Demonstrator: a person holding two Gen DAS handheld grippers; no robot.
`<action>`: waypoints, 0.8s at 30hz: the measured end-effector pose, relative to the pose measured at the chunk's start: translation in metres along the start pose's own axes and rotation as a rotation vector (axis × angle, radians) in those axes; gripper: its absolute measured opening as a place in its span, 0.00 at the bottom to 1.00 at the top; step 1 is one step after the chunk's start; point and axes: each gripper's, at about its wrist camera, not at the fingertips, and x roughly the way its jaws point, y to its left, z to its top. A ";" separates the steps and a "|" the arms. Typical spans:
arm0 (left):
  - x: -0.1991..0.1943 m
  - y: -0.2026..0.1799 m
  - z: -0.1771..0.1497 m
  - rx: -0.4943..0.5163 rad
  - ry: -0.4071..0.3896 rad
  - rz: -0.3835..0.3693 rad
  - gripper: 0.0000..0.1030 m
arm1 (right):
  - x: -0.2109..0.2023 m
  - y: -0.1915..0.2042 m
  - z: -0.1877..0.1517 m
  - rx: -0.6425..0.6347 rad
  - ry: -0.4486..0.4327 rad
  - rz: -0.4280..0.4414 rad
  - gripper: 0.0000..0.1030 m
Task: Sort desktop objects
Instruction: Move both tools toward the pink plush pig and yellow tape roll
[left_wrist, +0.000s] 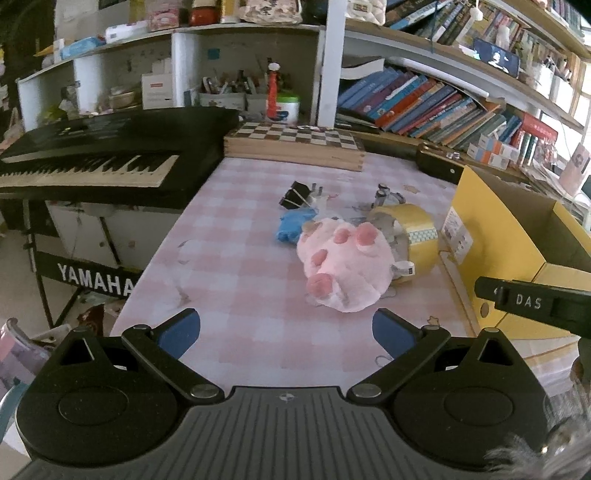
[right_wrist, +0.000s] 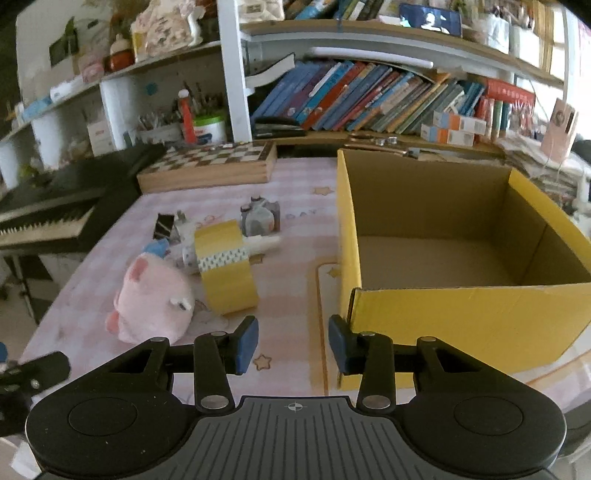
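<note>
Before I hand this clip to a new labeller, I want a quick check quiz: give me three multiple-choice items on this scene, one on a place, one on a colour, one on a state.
1. Where does the roll of tape stand?
A. inside the box
B. on the tablecloth beside the plush toy
C. on the chessboard

2. What colour is the outside of the cardboard box?
A. yellow
B. green
C. white

3. What is the state of the right gripper?
A. shut on the tape
B. shut on the plush toy
C. jaws apart, nothing between them

Answers:
1 B, the tape stands on edge on the checked tablecloth, right next to the pink plush toy.
2 A, its outer walls are yellow while the inside is plain brown.
3 C, only tablecloth shows between the blue pads.
</note>
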 end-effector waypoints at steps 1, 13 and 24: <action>0.001 -0.002 0.001 0.004 0.000 -0.005 0.98 | 0.000 -0.002 0.001 0.004 -0.002 -0.008 0.38; 0.018 -0.015 0.009 0.034 0.013 -0.044 0.98 | 0.003 -0.008 0.008 0.000 0.003 -0.020 0.43; 0.038 -0.008 0.024 0.034 0.036 -0.020 0.98 | 0.030 0.031 0.029 -0.121 0.025 0.114 0.61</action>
